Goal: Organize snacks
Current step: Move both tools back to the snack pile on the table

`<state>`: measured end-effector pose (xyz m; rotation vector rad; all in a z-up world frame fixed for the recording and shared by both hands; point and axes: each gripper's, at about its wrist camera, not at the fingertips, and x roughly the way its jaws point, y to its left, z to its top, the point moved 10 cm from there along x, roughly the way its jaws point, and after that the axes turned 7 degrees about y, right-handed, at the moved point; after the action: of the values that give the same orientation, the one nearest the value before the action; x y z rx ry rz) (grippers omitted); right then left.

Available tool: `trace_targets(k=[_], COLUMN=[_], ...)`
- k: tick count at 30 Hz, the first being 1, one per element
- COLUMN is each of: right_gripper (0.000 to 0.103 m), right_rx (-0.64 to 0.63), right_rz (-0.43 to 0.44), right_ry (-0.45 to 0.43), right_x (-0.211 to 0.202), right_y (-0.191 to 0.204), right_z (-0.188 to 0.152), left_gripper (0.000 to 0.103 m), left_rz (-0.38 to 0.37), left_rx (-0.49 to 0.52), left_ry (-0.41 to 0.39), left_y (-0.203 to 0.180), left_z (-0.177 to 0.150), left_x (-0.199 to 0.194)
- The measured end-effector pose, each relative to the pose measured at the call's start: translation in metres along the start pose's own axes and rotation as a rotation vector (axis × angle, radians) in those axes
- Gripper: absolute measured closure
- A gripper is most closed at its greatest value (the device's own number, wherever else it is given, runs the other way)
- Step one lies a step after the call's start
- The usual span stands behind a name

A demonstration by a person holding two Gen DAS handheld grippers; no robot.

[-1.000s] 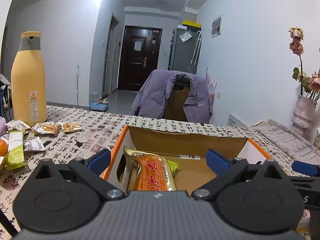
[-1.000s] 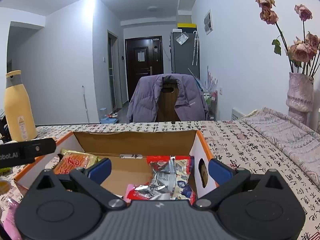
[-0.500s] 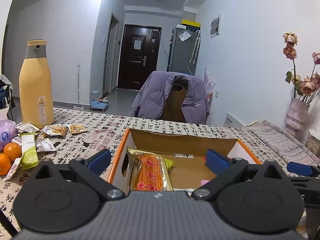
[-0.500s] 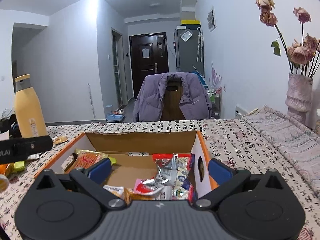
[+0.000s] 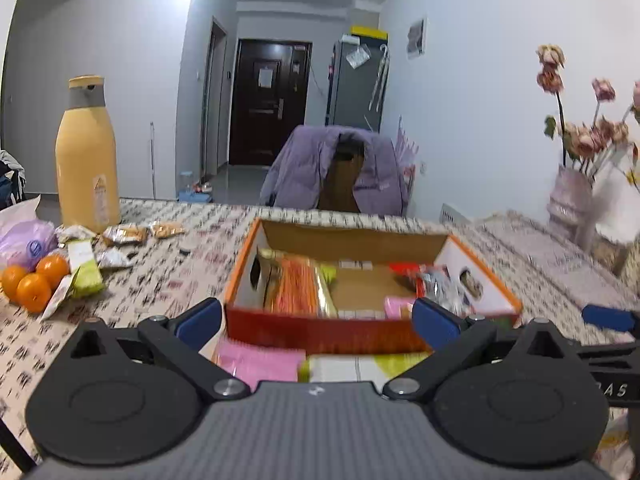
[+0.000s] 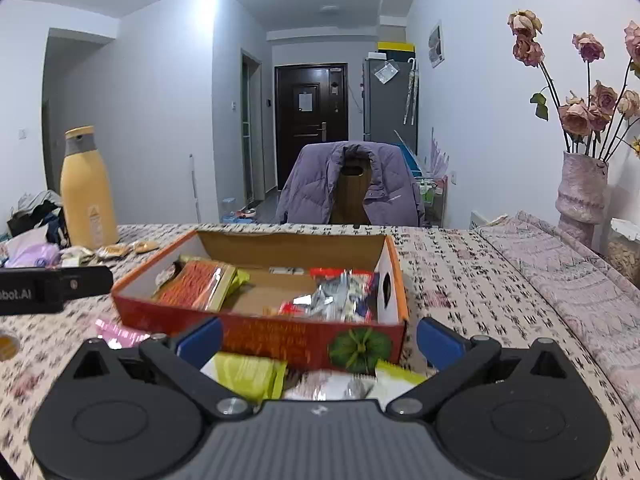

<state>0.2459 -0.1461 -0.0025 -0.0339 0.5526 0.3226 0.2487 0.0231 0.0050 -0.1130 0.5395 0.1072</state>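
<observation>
An orange cardboard box (image 5: 320,336) (image 6: 280,340) stands on the patterned table and holds an orange-and-gold snack pack (image 5: 298,292) (image 6: 192,286), a red-and-silver pack (image 6: 336,294) and a pink one (image 5: 396,306). My left gripper (image 5: 316,322) hovers open in front of the box, above a pink packet (image 5: 260,362) and a white-and-green packet (image 5: 352,368). My right gripper (image 6: 318,338) is open too, just short of the box's front wall, over a yellow-green packet (image 6: 248,374) and a white one (image 6: 340,388). Neither holds anything.
Loose snack packets (image 5: 124,236), several oranges (image 5: 34,280) and a purple bag (image 5: 26,242) lie at the left by a tall yellow bottle (image 5: 86,156). A vase of dried roses (image 6: 582,192) stands at right. A chair with a purple jacket (image 6: 352,188) is behind the table.
Both grippers have pulled back from the box toward the table's near edge, so its front wall and the packets lying before it now show. Both stay open.
</observation>
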Motion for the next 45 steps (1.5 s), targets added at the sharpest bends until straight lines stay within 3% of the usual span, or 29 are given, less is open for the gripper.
trace_targets(k=[9,18,28,34,36,39,45], right_gripper=[0.000,0.000,0.000,0.000,0.000,0.000,0.000], right_rx=[-0.022,0.036,0.061,0.051,0.051,0.047,0.036], right_rz=[0.007,0.007,0.012,0.015,0.014,0.016,0.016], right_ry=[0.037,0.081,0.098,0.087,0.087,0.090,0.097], right_x=[-0.030,-0.051,-0.068,-0.078,-0.081,-0.083,-0.081], right_y=[-0.003,-0.014,-0.013,-0.006,-0.004,-0.001,0.004], right_z=[-0.055,-0.100,-0.122,-0.125,-0.127,-0.130,-0.132], left_gripper=[0.000,0.000,0.002,0.030,0.051,0.059,0.060], left_rz=[0.014,0.021,0.074,0.069,0.056,0.032,0.008], left_rx=[0.034,0.063,0.054,0.058,0.068,0.085,0.094], left_ry=[0.136,0.285,0.341,0.319,0.301,0.279,0.228], left_y=[-0.005,-0.011,-0.010,-0.010,-0.012,-0.015,-0.017], left_z=[-0.068,-0.129,-0.161,-0.163,-0.163,-0.163,-0.155], left_x=[-0.024,-0.032,-0.038,-0.046,-0.050,-0.053,-0.063])
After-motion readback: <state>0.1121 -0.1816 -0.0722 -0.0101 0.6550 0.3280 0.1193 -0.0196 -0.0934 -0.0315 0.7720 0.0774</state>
